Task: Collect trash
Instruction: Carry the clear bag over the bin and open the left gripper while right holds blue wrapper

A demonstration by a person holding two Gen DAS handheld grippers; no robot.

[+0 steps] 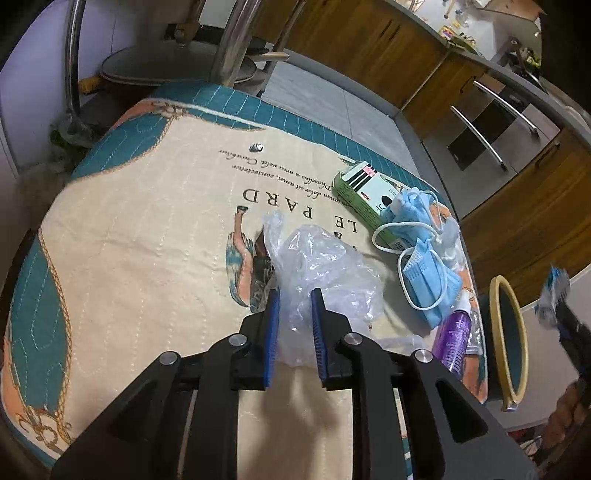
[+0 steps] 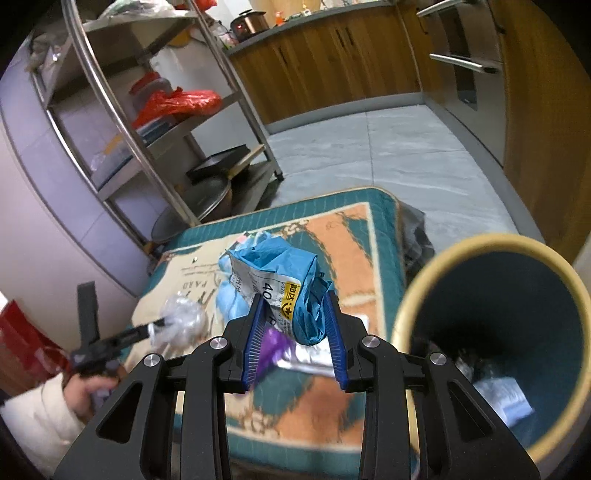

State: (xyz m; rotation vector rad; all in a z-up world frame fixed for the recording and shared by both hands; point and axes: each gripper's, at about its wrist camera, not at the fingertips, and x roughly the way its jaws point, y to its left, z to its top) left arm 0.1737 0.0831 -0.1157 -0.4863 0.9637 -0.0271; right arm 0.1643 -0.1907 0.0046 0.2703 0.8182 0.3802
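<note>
We are in a home kitchen: wooden cabinets [image 2: 332,62] run under a grey countertop [image 2: 295,26] that carries a rice cooker [image 2: 248,23], and an oven front with long steel handles [image 1: 491,122] is built into the wall units. A steel shelving rack [image 2: 147,110] holds pans and a red plastic bag [image 2: 177,103], and the floor is pale grey tile [image 2: 388,155]

"le pard" on quilted mat [image 1: 147,240]

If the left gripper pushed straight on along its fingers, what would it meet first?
The crumpled clear plastic bag already between the left gripper fingers; beyond it, probably the printed quilted cloth.
</note>
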